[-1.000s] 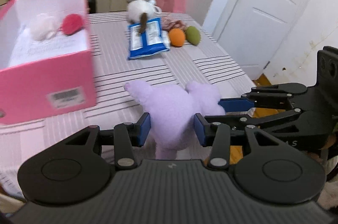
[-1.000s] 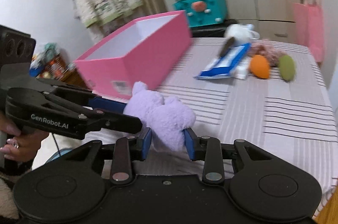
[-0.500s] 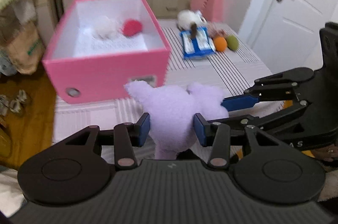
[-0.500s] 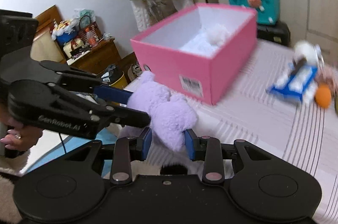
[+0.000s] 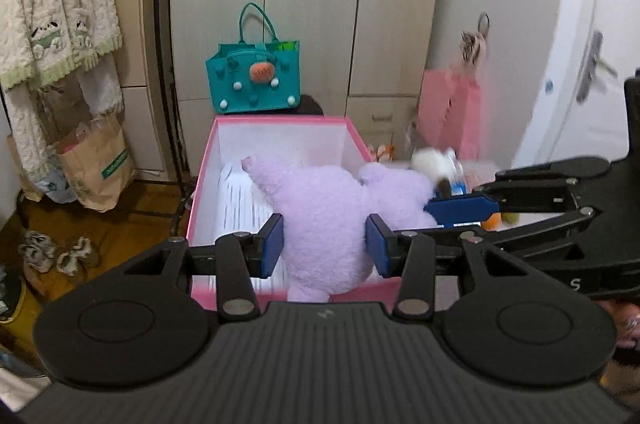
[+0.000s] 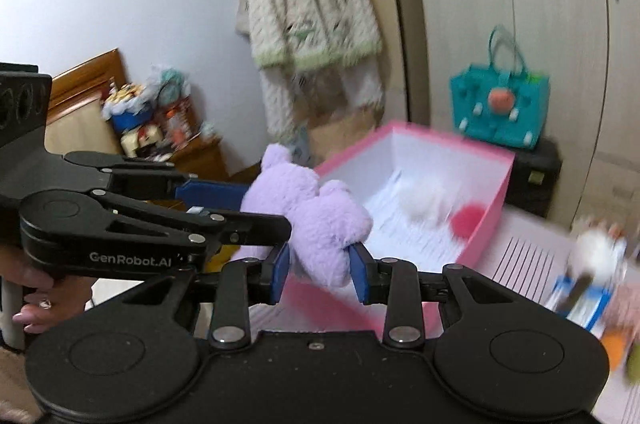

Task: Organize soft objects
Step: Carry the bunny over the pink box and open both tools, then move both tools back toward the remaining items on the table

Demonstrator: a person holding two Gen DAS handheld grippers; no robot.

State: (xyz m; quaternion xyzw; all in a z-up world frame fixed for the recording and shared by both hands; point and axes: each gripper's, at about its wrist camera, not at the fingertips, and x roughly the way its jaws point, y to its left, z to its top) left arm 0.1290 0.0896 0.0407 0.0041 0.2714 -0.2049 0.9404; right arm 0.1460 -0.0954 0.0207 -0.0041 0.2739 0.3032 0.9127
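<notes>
Both grippers are shut on one purple plush toy (image 5: 324, 207) and hold it in the air above the open pink box (image 5: 280, 121). My left gripper (image 5: 325, 248) clamps its lower body. My right gripper (image 6: 318, 270) clamps its other end; the plush (image 6: 308, 216) hangs over the near rim of the pink box (image 6: 496, 207). A white fluffy ball (image 6: 420, 199) and a red pom-pom (image 6: 466, 220) lie inside the box. In the left wrist view the plush hides them.
On the striped table right of the box lie a white plush (image 6: 596, 252), a blue packet (image 6: 580, 300) and an orange ball (image 6: 614, 348). A teal bag (image 5: 254, 79) stands behind the box. A pink bag (image 5: 448, 111) and a door are at the right.
Both grippers have lifted the purple plush off the table and carried it left, from beside the box to above its opening. Both grips have stayed shut.
</notes>
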